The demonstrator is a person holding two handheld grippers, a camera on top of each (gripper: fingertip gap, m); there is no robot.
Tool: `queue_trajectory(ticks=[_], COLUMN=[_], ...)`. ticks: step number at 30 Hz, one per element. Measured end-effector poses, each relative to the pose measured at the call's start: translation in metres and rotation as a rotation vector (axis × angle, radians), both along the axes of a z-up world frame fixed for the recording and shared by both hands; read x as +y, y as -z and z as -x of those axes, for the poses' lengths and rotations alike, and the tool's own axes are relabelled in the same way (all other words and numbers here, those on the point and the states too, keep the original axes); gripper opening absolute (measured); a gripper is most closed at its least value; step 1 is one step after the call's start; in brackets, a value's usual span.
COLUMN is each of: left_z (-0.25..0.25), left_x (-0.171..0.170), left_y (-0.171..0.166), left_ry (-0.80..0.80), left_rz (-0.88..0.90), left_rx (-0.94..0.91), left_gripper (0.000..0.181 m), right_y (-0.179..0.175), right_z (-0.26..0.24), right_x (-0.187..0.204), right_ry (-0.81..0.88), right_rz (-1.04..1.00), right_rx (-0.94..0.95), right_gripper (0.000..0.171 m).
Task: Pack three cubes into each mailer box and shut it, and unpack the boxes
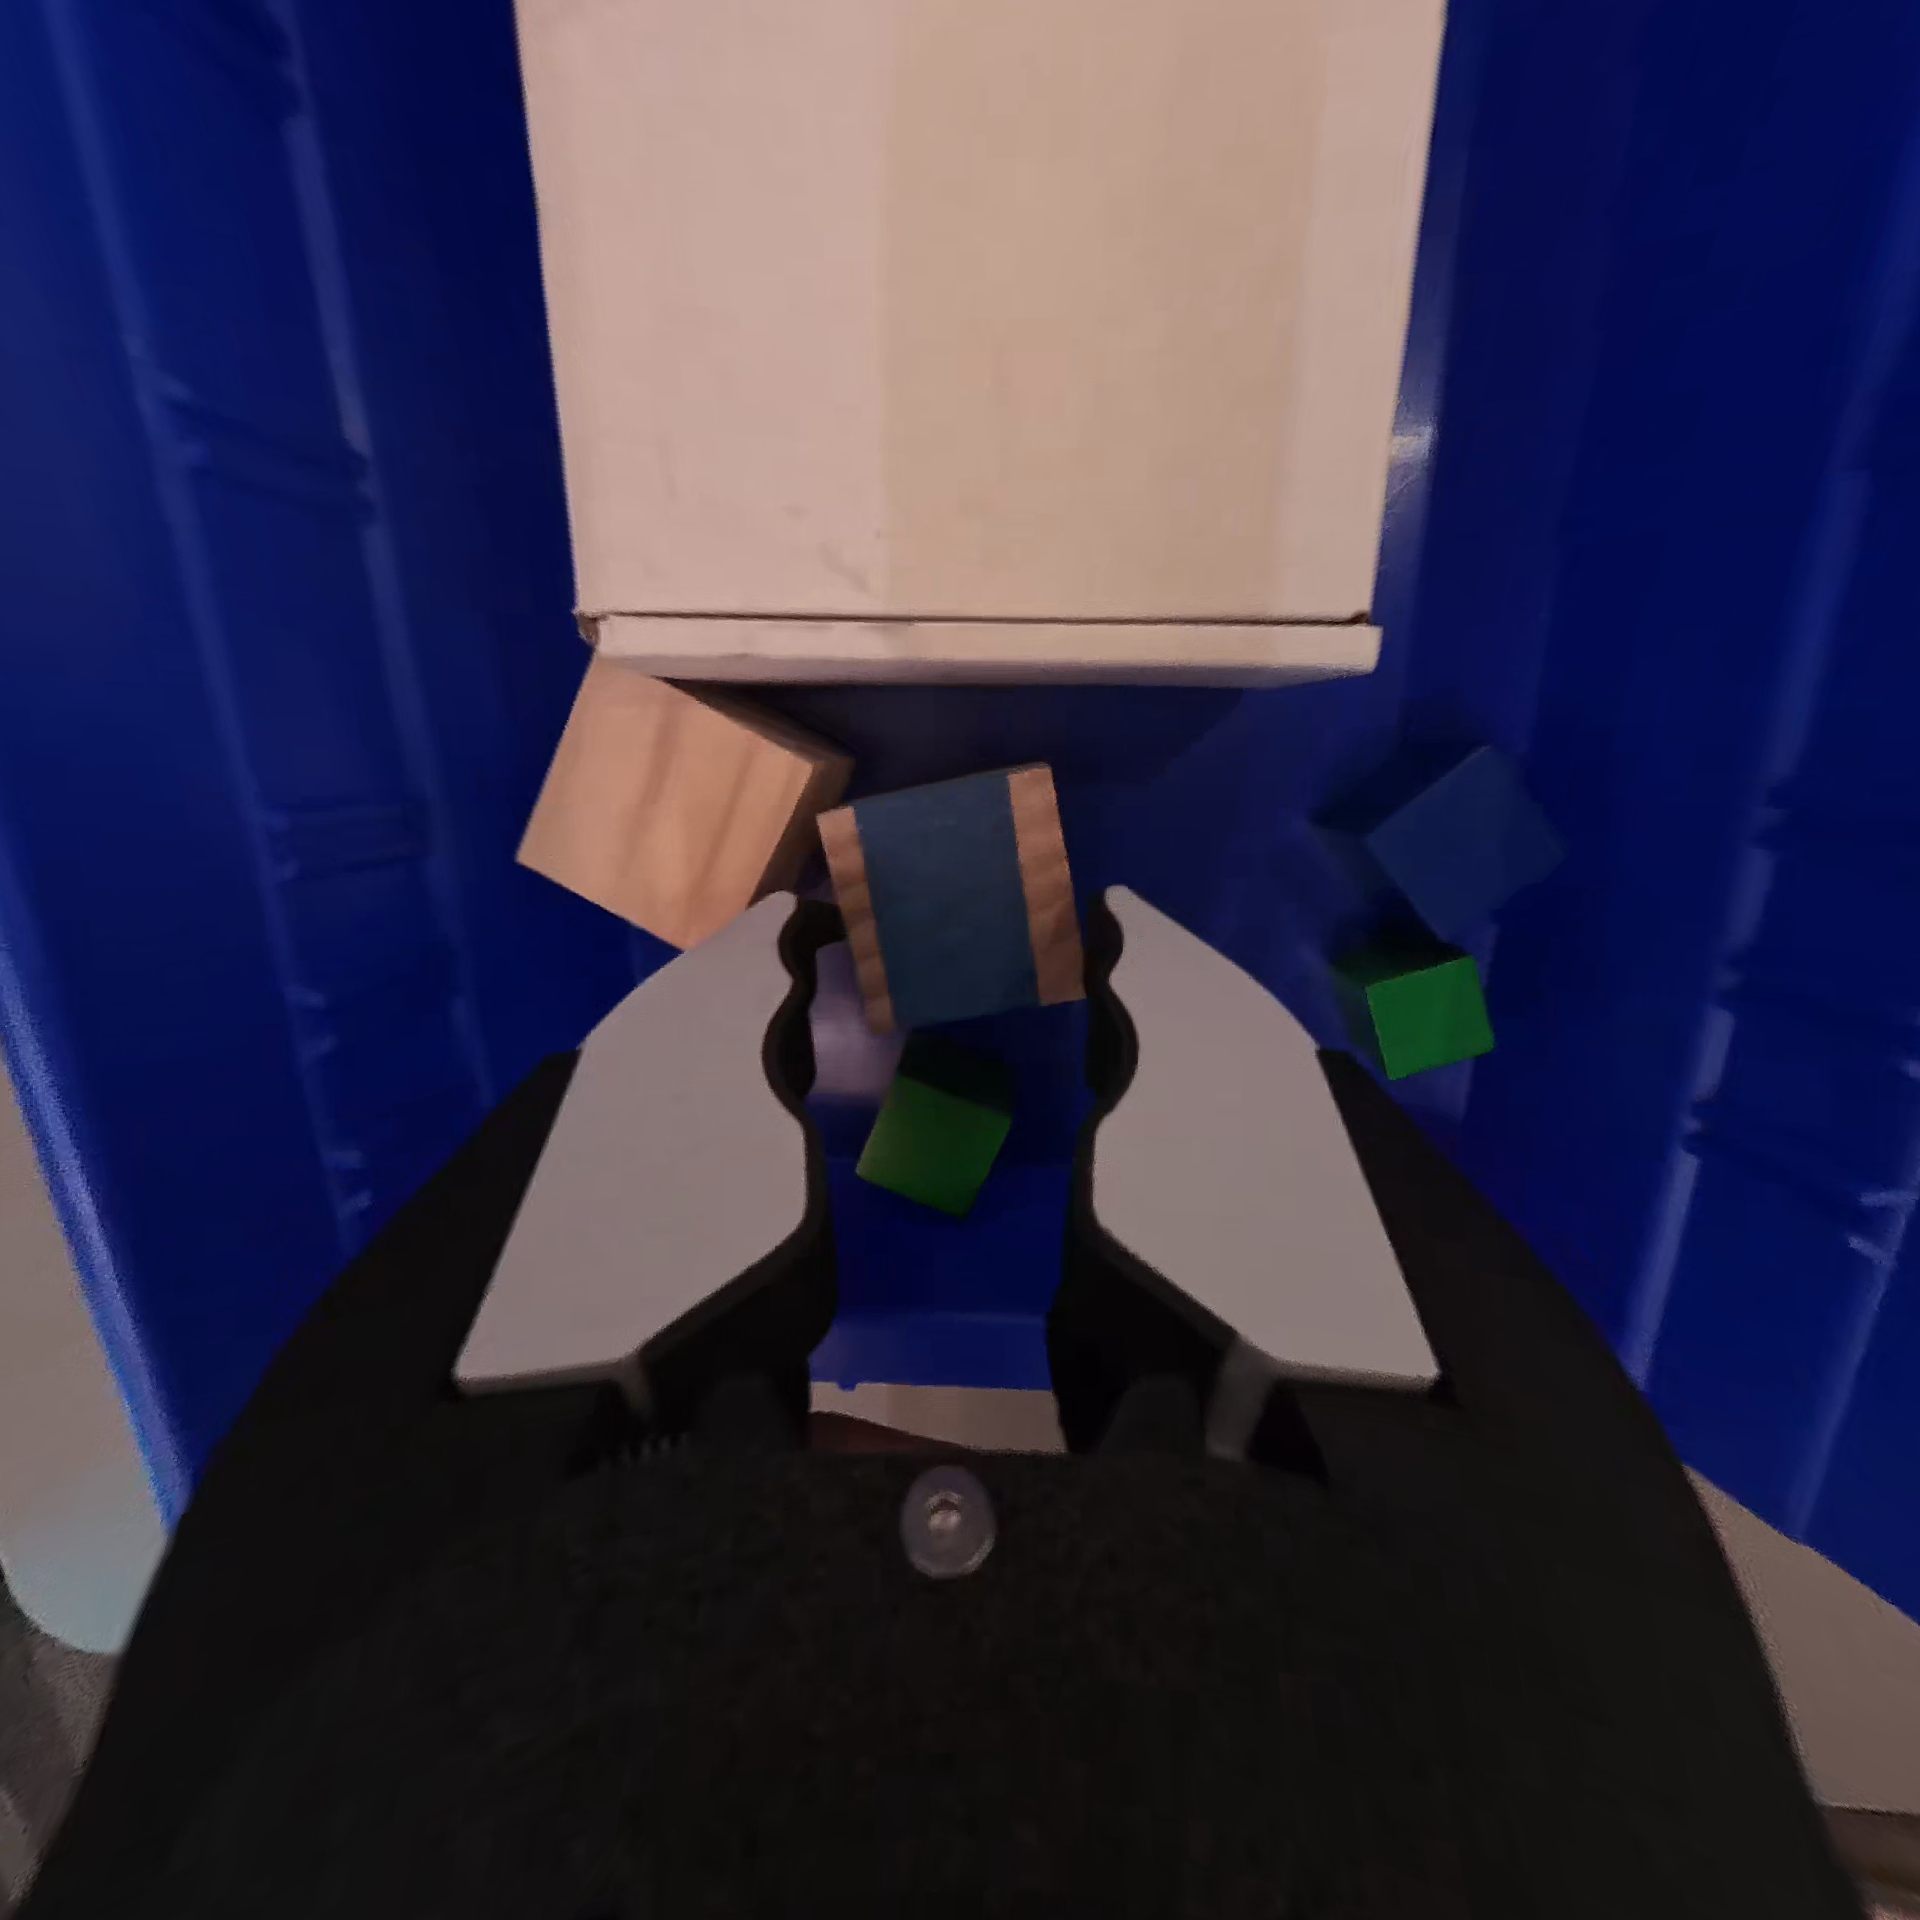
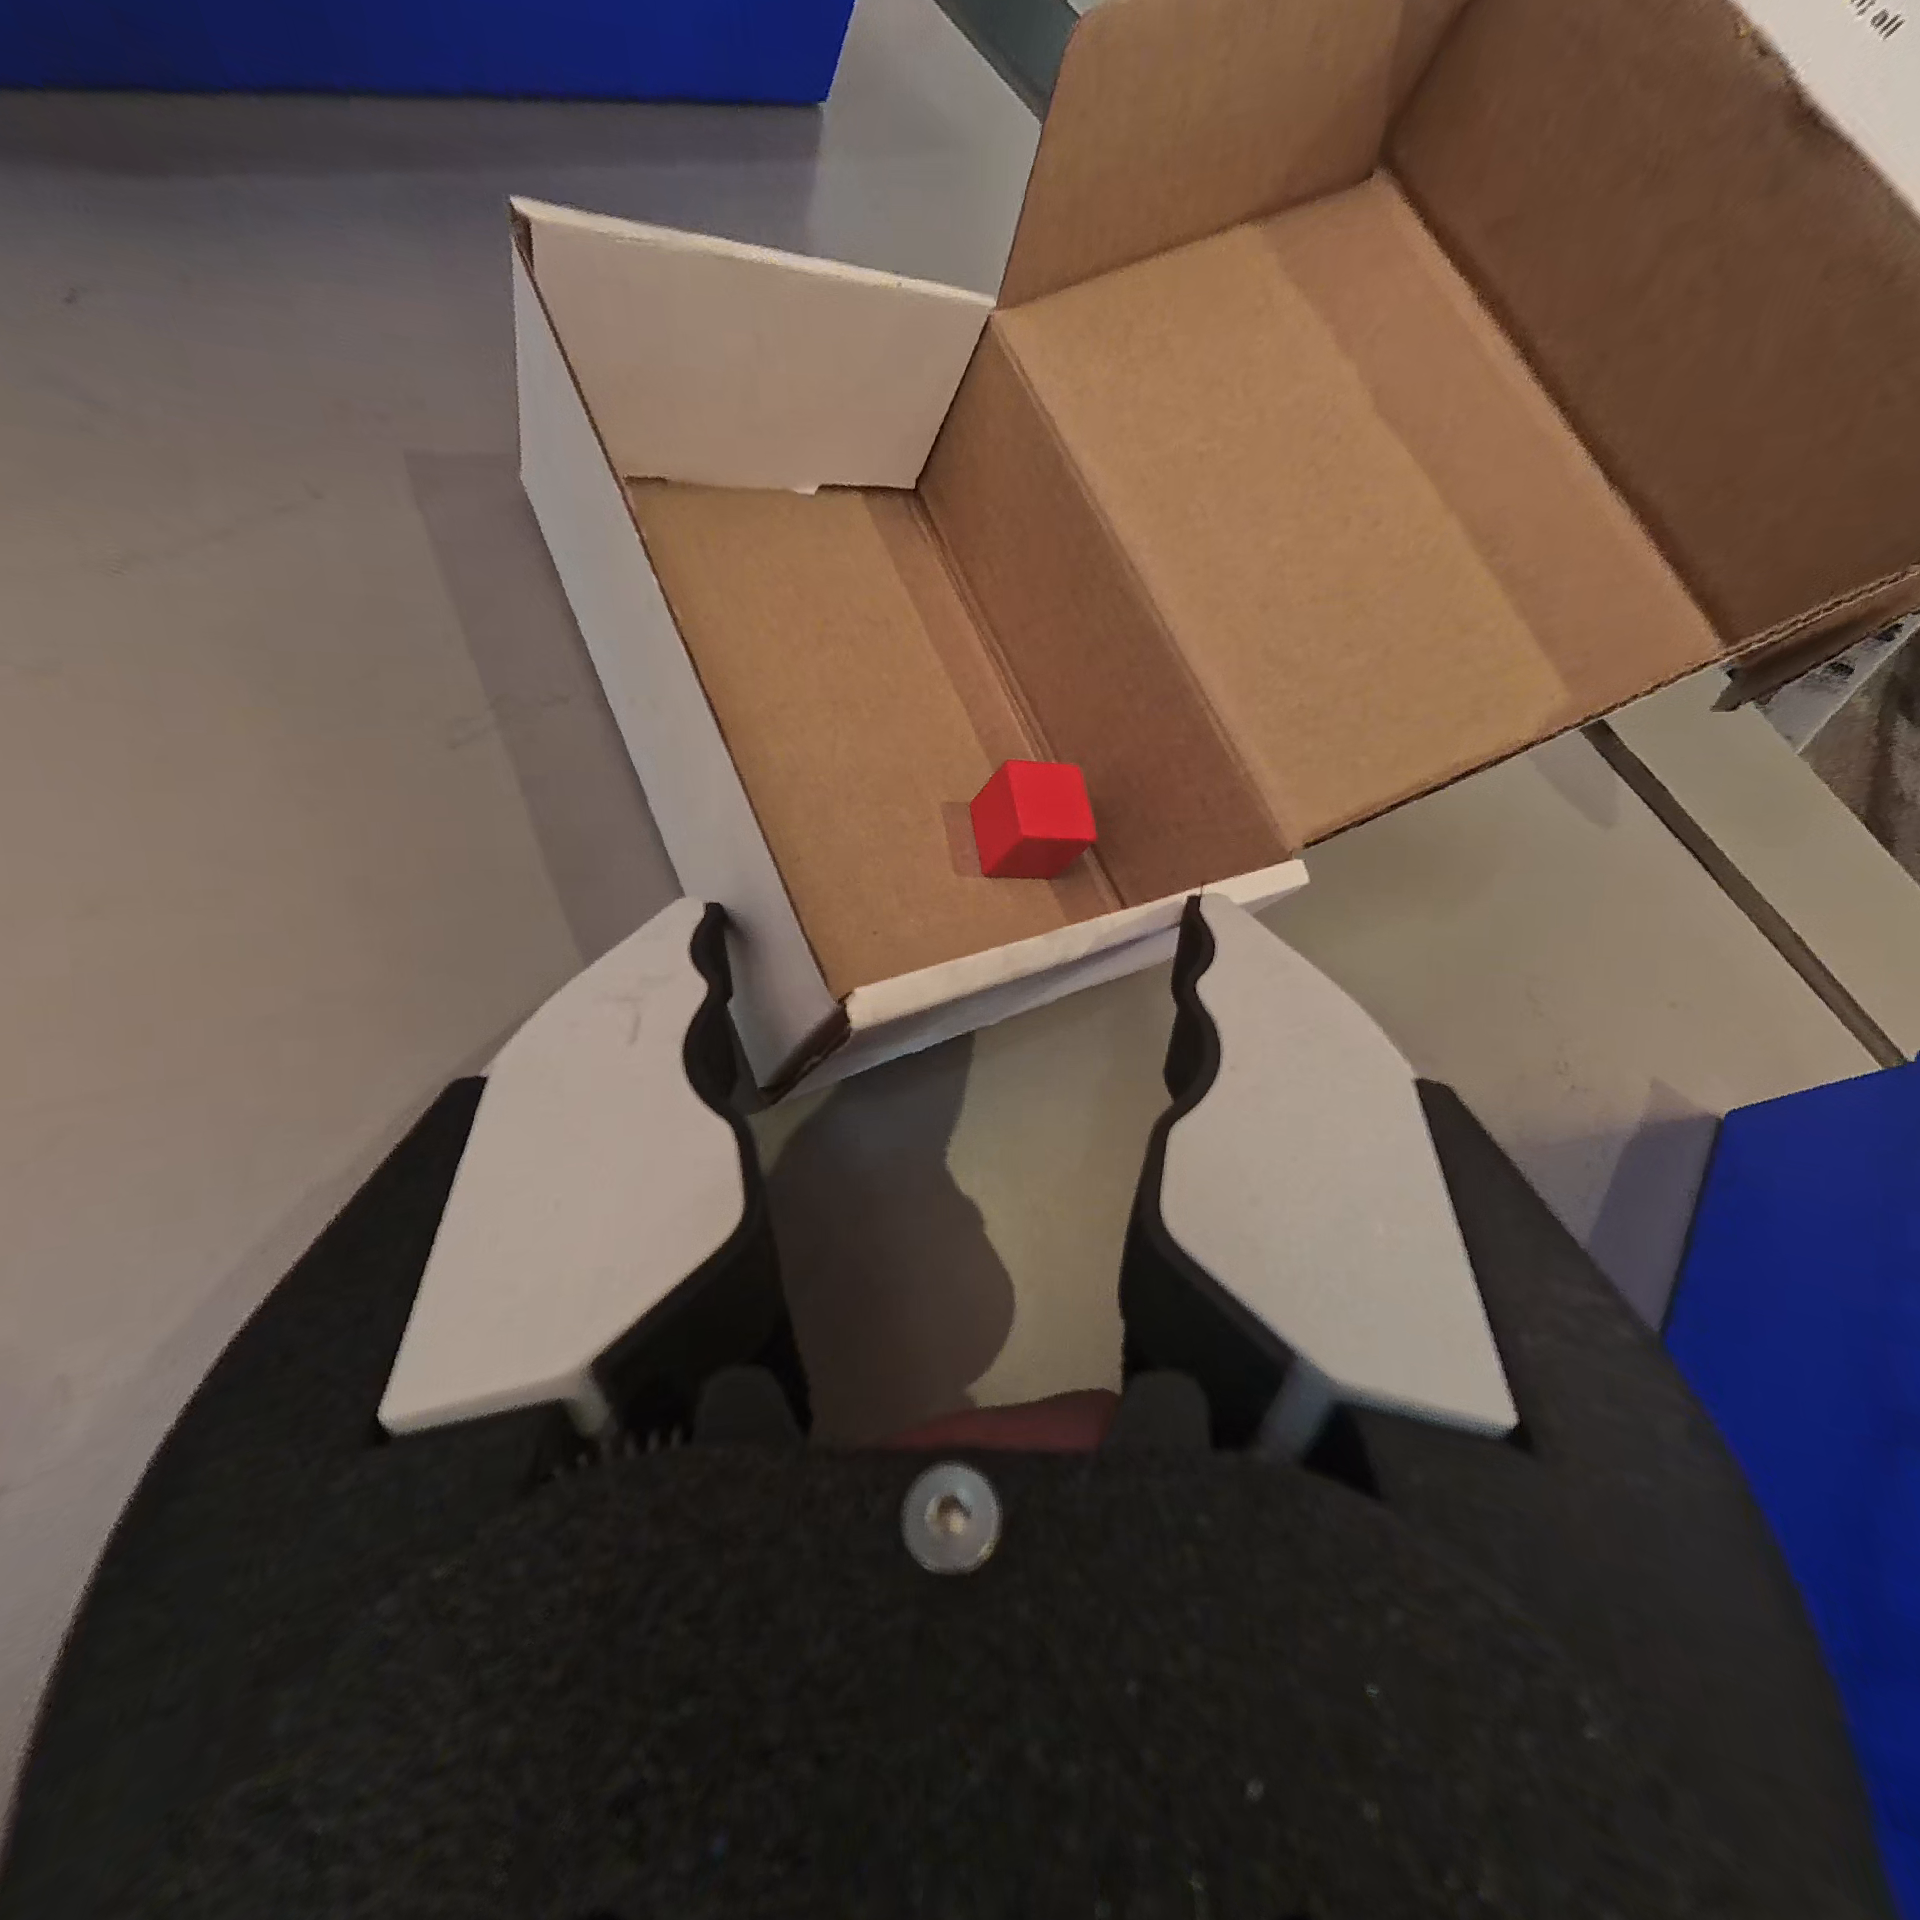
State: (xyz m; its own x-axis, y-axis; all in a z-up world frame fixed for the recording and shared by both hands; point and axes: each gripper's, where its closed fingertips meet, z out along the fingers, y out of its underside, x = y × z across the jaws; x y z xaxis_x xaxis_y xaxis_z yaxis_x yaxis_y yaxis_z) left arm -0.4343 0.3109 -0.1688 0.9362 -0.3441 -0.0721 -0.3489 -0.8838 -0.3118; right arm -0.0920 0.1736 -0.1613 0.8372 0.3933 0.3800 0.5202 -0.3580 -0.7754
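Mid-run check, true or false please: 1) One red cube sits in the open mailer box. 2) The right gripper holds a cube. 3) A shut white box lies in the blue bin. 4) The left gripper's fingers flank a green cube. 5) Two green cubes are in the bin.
1) True: one red cube in the open box.
2) False: right gripper is open and empty.
3) True: shut white box in the bin.
4) False: left gripper flanks the blue-striped wooden cube.
5) True: green cubes.
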Motion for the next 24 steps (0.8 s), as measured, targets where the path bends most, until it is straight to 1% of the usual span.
queue_trajectory(ticks=[6, 8, 10, 11, 13, 16, 17, 18, 20, 21, 24], left_z=[-0.002, -0.004, -0.003, -0.002, -0.014, -0.075, -0.100, -0.125, -0.179, -0.206, -0.271], left_x=[0.000, 0.000, -0.001, -0.001, -0.007, -0.037, -0.049, -0.061, -0.081, -0.090, -0.102], left_y=[0.000, -0.005, -0.020, -0.033, -0.074, -0.147, -0.163, -0.172, -0.172, -0.164, -0.119], left_ry=[0.088, 0.124, 0.151, 0.161, 0.208, 0.395, 0.467, 0.537, 0.666, 0.729, 0.852], left_rz=[-0.017, -0.027, -0.051, -0.076, -0.143, -0.218, -0.229, -0.228, -0.207, -0.173, -0.059], left_rx=[-0.010, -0.056, -0.093, -0.107, -0.201, -0.455, -0.491, -0.493, -0.457, -0.432, -0.330], left_gripper=[0.045, 0.044, 0.044, 0.044, 0.044, 0.043, 0.043, 0.043, 0.043, 0.043, 0.043], right_y=[0.000, 0.000, 0.000, 0.000, 0.000, 0.000, 0.000, 0.000, 0.000, 0.000, 0.000], right_z=[0.000, 0.000, 0.000, 0.000, 0.000, 0.000, -0.001, -0.001, -0.001, -0.001, 0.000], right_x=[0.000, 0.000, 0.000, 0.000, 0.000, 0.000, 0.000, 0.000, 0.000, 0.000, 0.000], right_ry=[-0.003, -0.003, -0.002, -0.002, -0.002, -0.005, -0.006, -0.007, -0.008, -0.009, -0.010], right_rz=[-0.002, -0.001, 0.000, 0.001, 0.002, -0.002, -0.002, -0.002, -0.001, -0.002, -0.006], right_rx=[0.001, -0.002, -0.001, 0.000, 0.004, 0.003, 0.003, 0.006, 0.009, 0.006, -0.011], right_gripper=[0.082, 0.082, 0.082, 0.082, 0.081, 0.081, 0.081, 0.081, 0.081, 0.081, 0.081])
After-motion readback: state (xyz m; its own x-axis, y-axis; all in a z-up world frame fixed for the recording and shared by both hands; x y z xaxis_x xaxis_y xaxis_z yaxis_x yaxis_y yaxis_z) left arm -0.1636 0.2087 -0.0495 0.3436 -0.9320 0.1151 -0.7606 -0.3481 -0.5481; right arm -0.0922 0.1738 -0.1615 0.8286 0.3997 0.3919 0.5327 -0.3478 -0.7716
